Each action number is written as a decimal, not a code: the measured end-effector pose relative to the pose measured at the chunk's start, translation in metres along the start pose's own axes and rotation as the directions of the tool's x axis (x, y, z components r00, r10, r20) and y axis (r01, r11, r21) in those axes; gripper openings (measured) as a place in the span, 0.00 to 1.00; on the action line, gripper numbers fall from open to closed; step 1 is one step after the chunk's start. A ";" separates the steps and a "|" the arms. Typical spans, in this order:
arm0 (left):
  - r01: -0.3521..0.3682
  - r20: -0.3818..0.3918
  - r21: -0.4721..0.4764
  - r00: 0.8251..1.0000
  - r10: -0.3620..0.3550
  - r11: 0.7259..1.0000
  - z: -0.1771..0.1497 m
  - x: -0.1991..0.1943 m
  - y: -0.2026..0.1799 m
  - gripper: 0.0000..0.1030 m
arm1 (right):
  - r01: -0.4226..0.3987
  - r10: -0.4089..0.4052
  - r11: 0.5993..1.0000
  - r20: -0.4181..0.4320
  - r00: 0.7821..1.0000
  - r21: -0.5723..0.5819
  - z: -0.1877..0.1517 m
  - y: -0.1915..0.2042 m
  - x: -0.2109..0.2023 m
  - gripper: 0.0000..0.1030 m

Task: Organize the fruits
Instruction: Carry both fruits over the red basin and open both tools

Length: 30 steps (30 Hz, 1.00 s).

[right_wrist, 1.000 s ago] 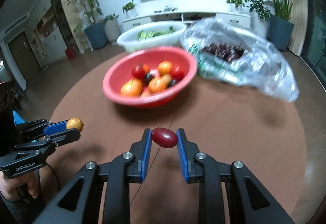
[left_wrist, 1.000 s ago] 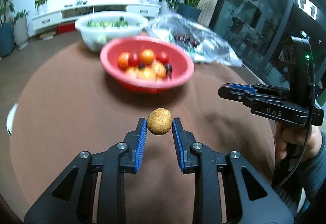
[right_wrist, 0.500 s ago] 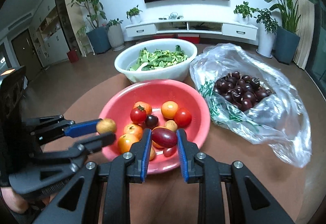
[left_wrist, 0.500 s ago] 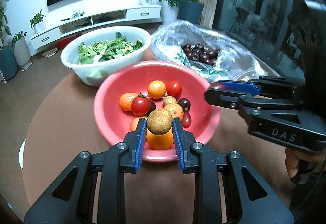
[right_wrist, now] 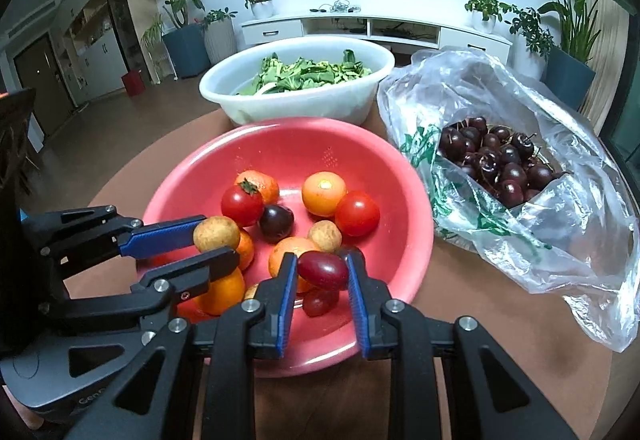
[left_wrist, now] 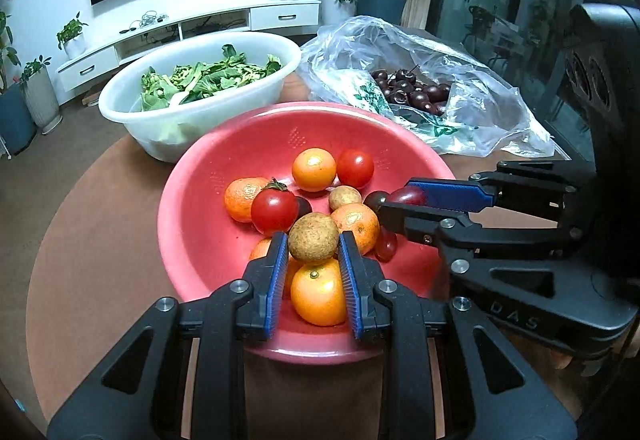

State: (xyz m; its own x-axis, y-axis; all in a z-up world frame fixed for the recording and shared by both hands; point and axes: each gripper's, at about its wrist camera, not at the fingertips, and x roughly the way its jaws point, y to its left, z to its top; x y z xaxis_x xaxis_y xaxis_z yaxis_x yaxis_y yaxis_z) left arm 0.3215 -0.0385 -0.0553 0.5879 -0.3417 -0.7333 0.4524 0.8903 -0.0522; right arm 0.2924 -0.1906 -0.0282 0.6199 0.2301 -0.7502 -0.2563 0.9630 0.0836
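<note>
From the left wrist view, the left gripper (left_wrist: 313,249) holds a round brown fruit (left_wrist: 313,238) tight between its blue pads, and it has moved from over the bare brown desk (left_wrist: 100,240) to just above the red bowl (left_wrist: 240,144). That means the fruit is almost home; I think the next job is to let it drop in softly. The brown fruit looks rough and dull, like a tiny potato. Under it sit smooth, shiny tomatoes (left_wrist: 274,206) and bumpy little oranges (left_wrist: 319,291). The right gripper (left_wrist: 394,200) comes in from the side with a dark red grape (left_wrist: 408,195) pinched in its jaws. From the right wrist view, the right gripper (right_wrist: 322,272) has also come forward over the red bowl (right_wrist: 280,136), and its jaws are shut on the dark red grape (right_wrist: 322,270), which is oval, smooth and glossy. The left gripper (right_wrist: 216,240) is on the left with the round brown fruit (right_wrist: 216,233) clamped in it. Behind the bowl is a white plastic tub (right_wrist: 298,100) full of leafy greens (right_wrist: 304,74). Beside it lies a thin, crinkly clear bag (right_wrist: 560,240) with dark, shiny cherries (right_wrist: 496,160) inside. Both fruits hang over the bowl and are not yet let go.
</note>
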 end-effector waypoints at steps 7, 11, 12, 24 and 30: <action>-0.006 0.001 -0.006 1.000 0.006 1.000 -0.001 0.002 -0.001 0.25 | 0.014 -0.014 1.000 0.000 1.000 -0.019 0.002 0.001 0.003 0.27; -0.024 0.006 -0.019 1.000 0.025 1.000 -0.001 -0.001 0.001 0.32 | 0.015 -0.015 1.000 -0.002 1.000 -0.022 0.002 0.001 0.003 0.27; -0.029 0.007 -0.024 1.000 0.029 0.999 -0.001 -0.002 0.002 0.36 | 0.016 -0.016 1.000 -0.003 1.000 -0.023 0.002 0.002 0.003 0.27; -0.081 0.090 -0.106 0.992 0.090 0.991 -0.022 -0.050 0.014 0.91 | 0.028 -0.028 0.999 0.026 0.999 -0.033 0.003 0.006 -0.007 0.60; -0.126 0.164 -0.108 0.976 0.143 0.986 -0.046 -0.096 0.001 1.00 | 0.030 -0.032 0.999 0.093 0.995 0.022 -0.015 0.001 -0.045 0.73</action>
State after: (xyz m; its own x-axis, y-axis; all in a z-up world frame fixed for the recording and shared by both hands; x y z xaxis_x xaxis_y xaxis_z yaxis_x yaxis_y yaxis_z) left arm 0.2351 0.0092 -0.0159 0.7485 -0.2560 -0.6117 0.2999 0.9534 -0.0320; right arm 0.2531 -0.2019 -0.0040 0.6940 0.2110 -0.6883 -0.2212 0.9723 0.0751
